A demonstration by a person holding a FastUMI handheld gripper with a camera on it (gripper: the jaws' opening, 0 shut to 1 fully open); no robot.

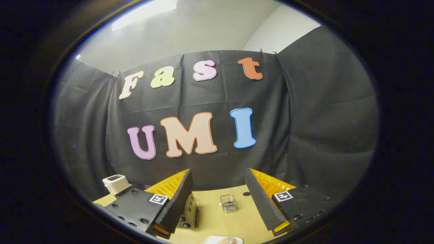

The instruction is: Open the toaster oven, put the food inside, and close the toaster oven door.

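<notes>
Two fingers of the tool (218, 200) stand wide apart above the table (237, 220), holding nothing. Between them, slightly toward one o'clock, a small clear glass container (228, 203) sits on the tabletop. The toaster oven (188, 211) rests at about eleven o'clock, mostly hidden behind the left finger (whether its door is ajar cannot be told). A white plate (217, 240) with the food (227, 241) lies at six o'clock. A white box-like object (115, 183) sits near ten o'clock.
</notes>
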